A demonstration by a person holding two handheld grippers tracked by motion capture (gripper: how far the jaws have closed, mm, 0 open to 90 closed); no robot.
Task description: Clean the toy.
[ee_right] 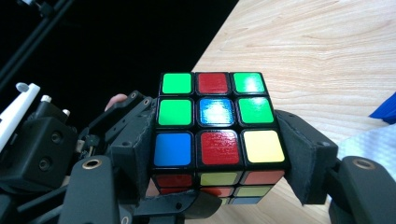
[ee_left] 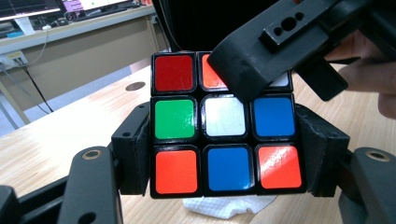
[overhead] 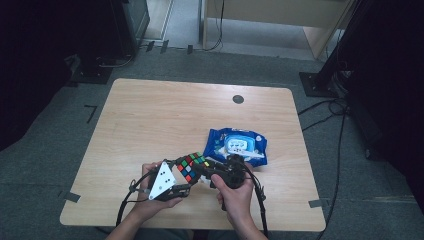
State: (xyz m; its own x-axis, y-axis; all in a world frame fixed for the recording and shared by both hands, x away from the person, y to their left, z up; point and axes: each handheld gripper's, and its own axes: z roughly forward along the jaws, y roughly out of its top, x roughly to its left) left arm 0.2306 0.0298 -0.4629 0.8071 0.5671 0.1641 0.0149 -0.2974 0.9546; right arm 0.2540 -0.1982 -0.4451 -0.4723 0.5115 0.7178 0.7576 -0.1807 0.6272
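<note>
A: Black pads of my left tool (ee_left: 224, 154) are pressing on both sides of the puzzle cube (ee_left: 226, 123), on its lower two rows, so this tool is clamped on the cube and is carrying it just above the bench (overhead: 165, 115), near the front edge.

B: And the right tool (ee_right: 215, 154)? From above it is looking very close to the same cube.

A: Yes, it is coming from the other side. Its pads are also sitting against two opposite sides of the cube, so I am reading it as gripping one layer. I am thinking the step now is to turn that layer.

B: How are you doing this well?

A: I am keeping the left tool steady and firm, and I am making sure that the right pads are covering only one layer, not two. Otherwise the cube is jamming or slipping out.

B: Anything below?

A: White tissue (ee_left: 229, 207) is lying on the bench under the cube, and the blue wipes pack (overhead: 236, 145) is just behind. I am keeping the cube lifted so it is not catching them.
</note>
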